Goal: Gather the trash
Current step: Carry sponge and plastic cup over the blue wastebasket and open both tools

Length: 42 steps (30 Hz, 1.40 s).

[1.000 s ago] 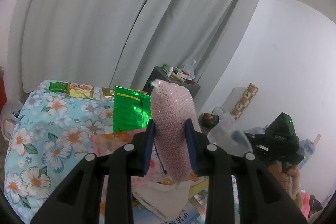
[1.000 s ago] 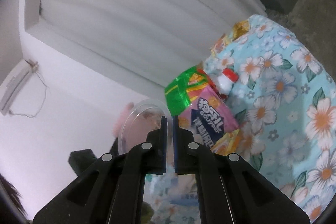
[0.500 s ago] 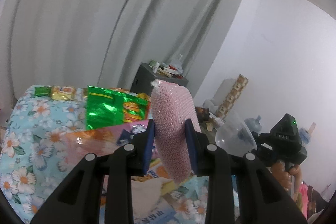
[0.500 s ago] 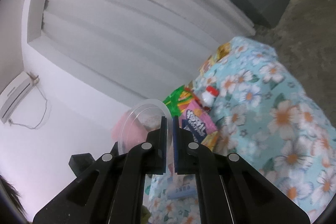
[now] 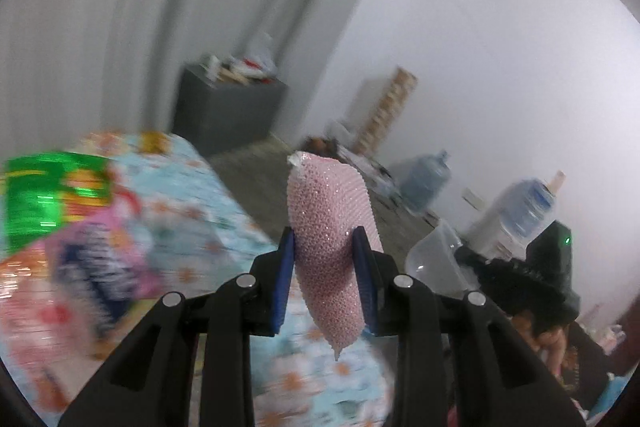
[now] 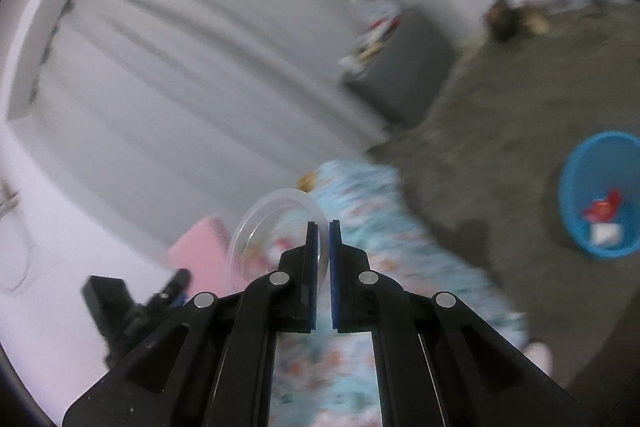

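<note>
Both views have swung off the table toward the floor since the earlier frames. Pink mesh scrubber (image 5: 332, 247) stands pinched in the left gripper (image 5: 325, 247); the right gripper (image 6: 323, 239) clamps a clear plastic cup (image 6: 264, 223) by its rim, over the floral tablecloth's (image 6: 360, 195) edge. Only the right view shows the blue bin (image 6: 600, 195) on open floor; the left shows water jugs (image 5: 424, 179) by the wall.

a lived-in home room: flowered bedspread (image 5: 208, 195), grey curtains (image 6: 168, 75), water jugs (image 5: 424, 179)
</note>
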Available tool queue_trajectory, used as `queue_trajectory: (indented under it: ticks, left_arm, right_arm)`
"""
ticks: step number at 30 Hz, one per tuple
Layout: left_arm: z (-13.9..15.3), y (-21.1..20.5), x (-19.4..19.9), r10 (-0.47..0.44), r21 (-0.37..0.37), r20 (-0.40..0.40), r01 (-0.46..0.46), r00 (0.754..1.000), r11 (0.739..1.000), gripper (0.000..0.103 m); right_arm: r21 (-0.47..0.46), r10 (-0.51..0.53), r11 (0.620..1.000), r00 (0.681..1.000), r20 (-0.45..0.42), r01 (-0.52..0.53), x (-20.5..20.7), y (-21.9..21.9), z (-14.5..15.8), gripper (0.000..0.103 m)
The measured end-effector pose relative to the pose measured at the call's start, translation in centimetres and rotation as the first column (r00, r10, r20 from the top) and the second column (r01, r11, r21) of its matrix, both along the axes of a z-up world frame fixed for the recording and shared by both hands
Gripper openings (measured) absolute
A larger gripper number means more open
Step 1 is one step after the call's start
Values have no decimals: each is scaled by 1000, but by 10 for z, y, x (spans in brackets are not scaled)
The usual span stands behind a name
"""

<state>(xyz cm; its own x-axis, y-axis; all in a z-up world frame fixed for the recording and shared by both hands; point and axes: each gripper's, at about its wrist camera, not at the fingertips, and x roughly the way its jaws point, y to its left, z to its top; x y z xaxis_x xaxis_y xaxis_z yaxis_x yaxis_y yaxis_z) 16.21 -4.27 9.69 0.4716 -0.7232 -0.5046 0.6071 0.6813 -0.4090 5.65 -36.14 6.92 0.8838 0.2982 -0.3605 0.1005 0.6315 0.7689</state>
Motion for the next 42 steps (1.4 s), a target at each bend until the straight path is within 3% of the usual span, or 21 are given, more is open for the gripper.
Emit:
queue_trajectory:
  ticks: [4,7,11,16,20,24,25,27,29,31,37,42]
  left_arm:
    - [-12,-72,14,-126,46,-64,129,990,991,28]
    - [-26,-137,18,-205,128,-88,215,975,968,28]
    - [-59,-223,22,-292,196,-181,325,939,925,28]
    - [-110,-313,25,-329,265,-281,403,902,876,28]
    - [-147,-368,32,-330,333,-308,426,892,841,29]
    - [-181,-417,39,-345,351,-314,446,885,823,33]
    - [-189,-422,43,-342,358,-316,445,885,821,37]
    - [-209,-435,51,-326,378,-327,439,887,815,53]
    - [-227,-441,56,-285,421,-326,408,901,810,54]
    - [-236,-439,58,-256,439,-336,392,906,809,54]
    - [-220,-419,63,-241,407,-319,362,917,839,58]
    - [-175,-388,59,-273,355,-277,362,921,862,62]
  right_arm:
    - [-81,-195,979,977,-89,188,-31,-45,-19,4]
    - [-125,-304,950,942,-144,287,-43,-69,-36,4]
    - [-139,-418,908,881,-220,396,-56,-109,-68,4]
    - [-125,-472,881,823,-316,457,-57,-151,-109,4]
    - [-111,-500,860,778,-380,498,-46,-185,-143,4]
    - [-109,-515,845,743,-427,523,-32,-210,-170,12]
    - [-106,-513,844,733,-447,526,-25,-219,-183,16]
    - [-114,-507,844,711,-487,523,-18,-225,-198,40]
    - [-177,-518,838,648,-558,517,-10,-232,-220,40]
    - [-188,-519,835,625,-583,518,-12,-229,-227,40]
    - [-202,-543,827,654,-526,525,-29,-201,-210,42]
    - [-253,-577,814,680,-452,522,-34,-171,-175,55]
